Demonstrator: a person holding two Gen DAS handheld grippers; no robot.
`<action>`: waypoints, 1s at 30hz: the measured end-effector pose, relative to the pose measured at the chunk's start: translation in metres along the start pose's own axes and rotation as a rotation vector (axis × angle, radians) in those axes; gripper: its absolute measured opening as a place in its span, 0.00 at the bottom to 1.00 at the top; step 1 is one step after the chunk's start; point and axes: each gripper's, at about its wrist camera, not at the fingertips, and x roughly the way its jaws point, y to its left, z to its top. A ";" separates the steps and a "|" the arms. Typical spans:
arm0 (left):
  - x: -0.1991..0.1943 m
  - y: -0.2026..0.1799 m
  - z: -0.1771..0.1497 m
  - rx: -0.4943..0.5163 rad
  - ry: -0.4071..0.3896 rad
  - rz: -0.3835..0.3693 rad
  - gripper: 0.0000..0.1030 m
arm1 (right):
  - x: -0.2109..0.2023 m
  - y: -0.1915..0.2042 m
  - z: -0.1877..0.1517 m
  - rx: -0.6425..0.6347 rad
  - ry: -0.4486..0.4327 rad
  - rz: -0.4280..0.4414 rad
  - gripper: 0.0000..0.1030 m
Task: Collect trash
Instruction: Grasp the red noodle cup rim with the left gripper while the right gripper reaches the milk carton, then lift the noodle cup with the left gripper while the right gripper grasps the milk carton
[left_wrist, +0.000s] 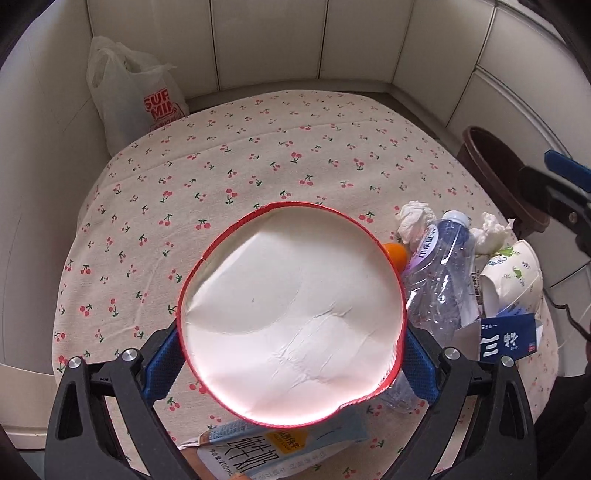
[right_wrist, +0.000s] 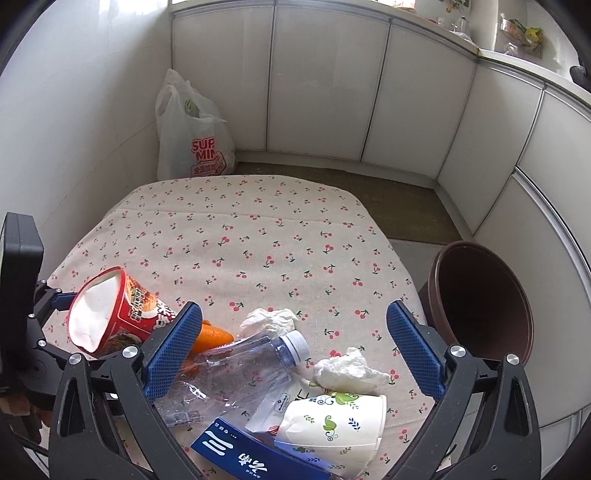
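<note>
My left gripper is shut on a red instant-noodle cup, pads on both sides, its white inside facing the camera. In the right wrist view the cup lies tilted at the table's left. My right gripper stands open above a pile of trash: a crushed clear bottle, two tissue wads, a paper cup, a blue carton and orange peel. A milk carton lies under the noodle cup.
A brown bin stands off the table's right edge, its mouth tipped toward the table. A white plastic shopping bag sits on the floor by the far-left wall. The cherry-print tablecloth is bare at the back.
</note>
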 end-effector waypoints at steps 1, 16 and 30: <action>-0.005 0.001 -0.001 -0.015 -0.010 -0.012 0.87 | -0.001 0.002 0.000 -0.010 -0.002 0.010 0.93; -0.153 0.065 -0.002 -0.469 -0.414 0.057 0.86 | 0.005 0.135 -0.058 -0.683 0.072 0.451 0.93; -0.173 0.088 -0.010 -0.569 -0.487 0.027 0.86 | 0.042 0.211 -0.097 -0.967 0.185 0.500 0.65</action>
